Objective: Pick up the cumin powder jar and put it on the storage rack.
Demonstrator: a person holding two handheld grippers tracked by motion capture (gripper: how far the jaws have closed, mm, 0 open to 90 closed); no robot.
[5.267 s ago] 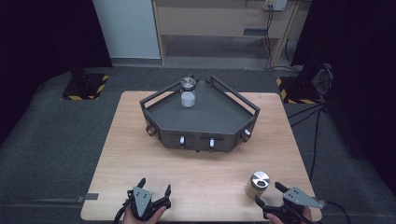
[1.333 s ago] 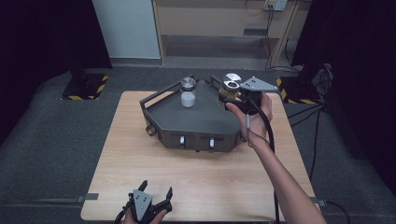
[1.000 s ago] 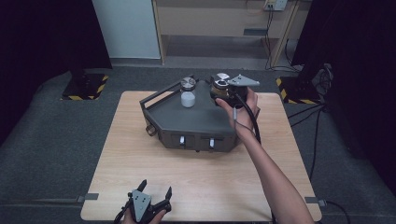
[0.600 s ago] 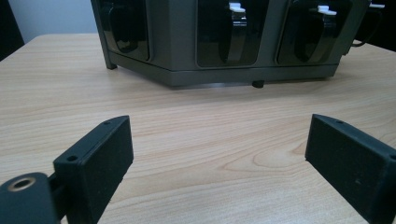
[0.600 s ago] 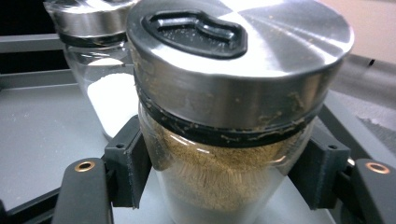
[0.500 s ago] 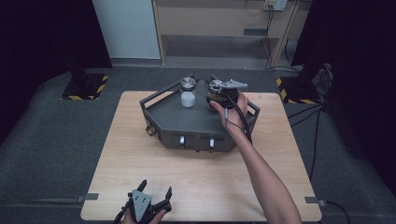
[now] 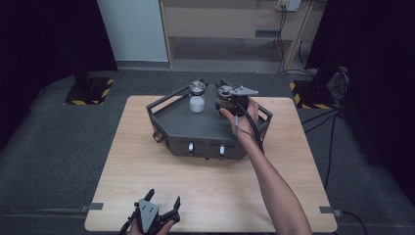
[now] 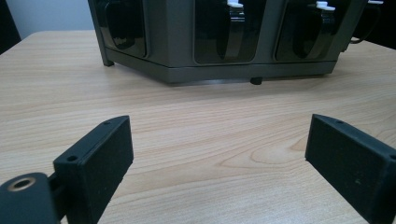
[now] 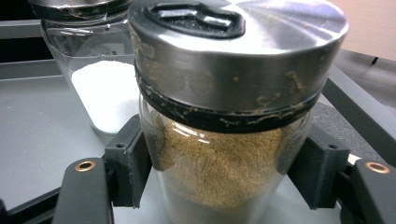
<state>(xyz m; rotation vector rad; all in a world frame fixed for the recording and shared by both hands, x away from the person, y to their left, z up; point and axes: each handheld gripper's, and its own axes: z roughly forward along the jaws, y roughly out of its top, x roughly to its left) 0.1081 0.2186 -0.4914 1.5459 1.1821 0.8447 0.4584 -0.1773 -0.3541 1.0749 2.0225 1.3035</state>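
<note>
My right gripper (image 9: 224, 172) clamps a brown spice jar (image 9: 229, 140) on the grey rack (image 7: 181, 122), beside a white-filled jar (image 9: 100, 88). My left gripper (image 7: 154, 215) rests wide open, holding nothing.

Lab, dark curtains (image 7: 44, 34), hazard-taped stands (image 7: 88, 90)

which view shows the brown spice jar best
The right gripper view: the brown spice jar is close up, with its steel lid, brown powder and the right hand-held gripper clamped on the glass. The high view shows the jar small on the rack. The left gripper view looks at the rack's front.
</note>
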